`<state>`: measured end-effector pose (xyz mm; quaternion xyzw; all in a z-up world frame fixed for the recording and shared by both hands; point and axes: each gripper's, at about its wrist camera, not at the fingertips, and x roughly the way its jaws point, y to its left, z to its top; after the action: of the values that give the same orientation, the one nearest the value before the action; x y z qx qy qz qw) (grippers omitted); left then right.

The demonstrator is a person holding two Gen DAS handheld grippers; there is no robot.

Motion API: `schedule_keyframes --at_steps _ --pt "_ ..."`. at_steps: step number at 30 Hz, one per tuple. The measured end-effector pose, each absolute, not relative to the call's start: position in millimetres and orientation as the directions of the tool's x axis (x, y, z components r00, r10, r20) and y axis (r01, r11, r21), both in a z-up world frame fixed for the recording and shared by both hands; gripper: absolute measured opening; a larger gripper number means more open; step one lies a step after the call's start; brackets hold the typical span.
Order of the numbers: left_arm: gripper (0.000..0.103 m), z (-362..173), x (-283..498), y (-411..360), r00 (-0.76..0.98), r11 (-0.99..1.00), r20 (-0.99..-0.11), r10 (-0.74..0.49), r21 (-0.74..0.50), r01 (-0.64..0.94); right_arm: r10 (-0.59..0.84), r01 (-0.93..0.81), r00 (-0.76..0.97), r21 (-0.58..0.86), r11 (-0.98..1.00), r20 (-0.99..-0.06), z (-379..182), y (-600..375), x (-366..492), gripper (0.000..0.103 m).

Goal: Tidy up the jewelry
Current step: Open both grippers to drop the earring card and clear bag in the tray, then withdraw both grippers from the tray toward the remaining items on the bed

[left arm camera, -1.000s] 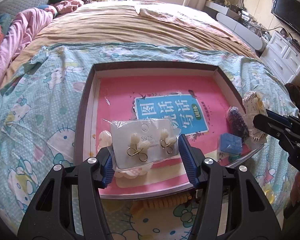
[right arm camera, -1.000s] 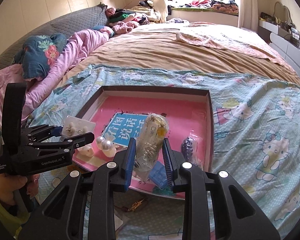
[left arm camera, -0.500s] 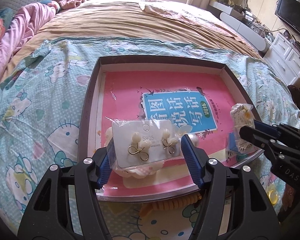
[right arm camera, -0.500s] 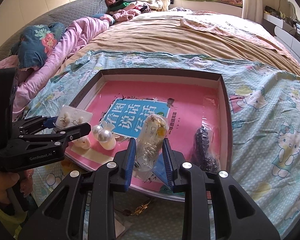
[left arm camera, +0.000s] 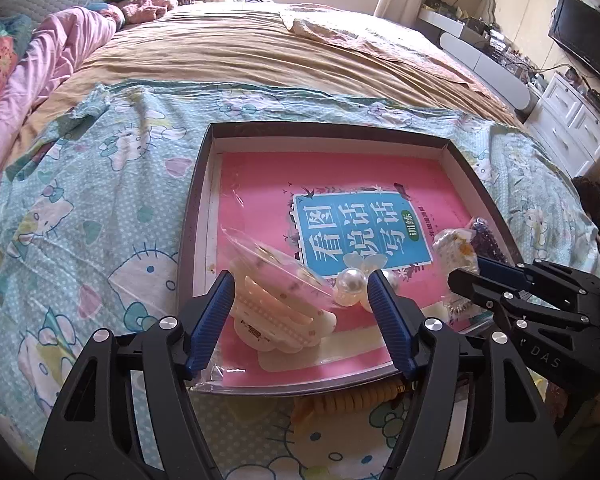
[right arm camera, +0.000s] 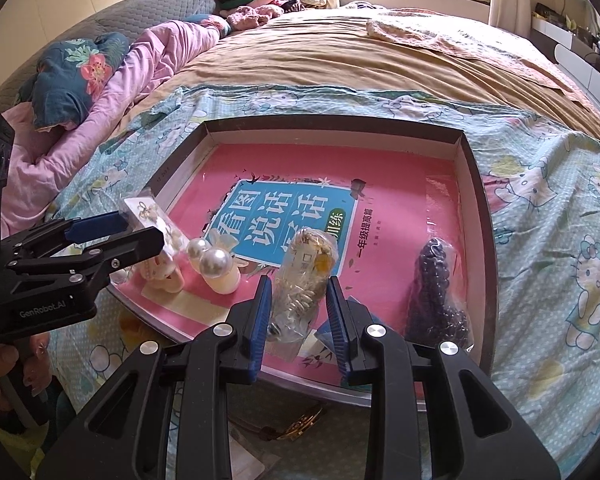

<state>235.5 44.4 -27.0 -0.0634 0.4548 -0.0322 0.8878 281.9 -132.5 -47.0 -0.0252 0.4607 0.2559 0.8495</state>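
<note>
a tan bedspread (left arm camera: 260, 52) covers the bed, a pink quilt (right arm camera: 148, 64) bunched beside it; a television (left arm camera: 588, 36) above white drawers (left arm camera: 572, 128).

Bedsheet (left arm camera: 100, 208): teal, white polka dots, cartoon cat print. Blanket (left arm camera: 260, 52) further up the bed: plain tan. Quilt (right arm camera: 148, 68): pink; pillow (right arm camera: 72, 76): dark blue with a red-and-green floral pattern. Tray (left arm camera: 198, 200): dark grey-brown rim, white inner walls. Book (left arm camera: 340, 184) in the tray: pink cover, blue title panel with white characters, small green badge. Hair clip (left arm camera: 276, 320): cream. Pearl clip (right arm camera: 214, 264): glossy white pearls on a cream base. Bead bag (right arm camera: 436, 280): dark purple beads in clear plastic. Chain bag (right arm camera: 304, 280): clear, with silver and gold pieces. Left claw (left arm camera: 300, 316) and right claw (right arm camera: 298, 316): black bodies, blue ridged pads, silver screws.
</note>
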Motion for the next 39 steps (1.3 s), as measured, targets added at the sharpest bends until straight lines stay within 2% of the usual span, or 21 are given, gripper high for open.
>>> schedule_keyframes --at_steps 3,11,21,28,39 --pt "0.064 -22.1 232.5 45.5 0.593 0.99 -0.797 -0.114 -0.143 -0.002 0.411 -0.456 0.454 0.19 0.87 -0.79 -43.7 -135.1 280.6 0.029" --pt "0.069 -8.8 222.1 48.5 0.617 0.989 -0.78 -0.109 -0.146 -0.009 0.421 -0.443 0.482 0.201 0.874 -0.768 -28.5 -149.0 272.3 0.039" --pt "0.076 7.6 206.1 51.0 0.65 0.989 -0.754 -0.095 -0.144 -0.023 0.442 -0.429 0.534 0.219 0.876 -0.721 -0.9 -168.3 254.5 0.06" --pt "0.084 15.7 195.1 52.7 0.666 0.988 -0.741 -0.091 -0.15 -0.032 0.45 -0.424 0.557 0.226 0.877 -0.698 14.0 -177.0 244.6 0.063" --pt "0.089 24.8 179.7 55.5 0.681 0.987 -0.727 -0.086 -0.153 -0.039 0.459 -0.424 0.58 0.232 0.875 -0.673 29.5 -185.4 229.3 0.07"
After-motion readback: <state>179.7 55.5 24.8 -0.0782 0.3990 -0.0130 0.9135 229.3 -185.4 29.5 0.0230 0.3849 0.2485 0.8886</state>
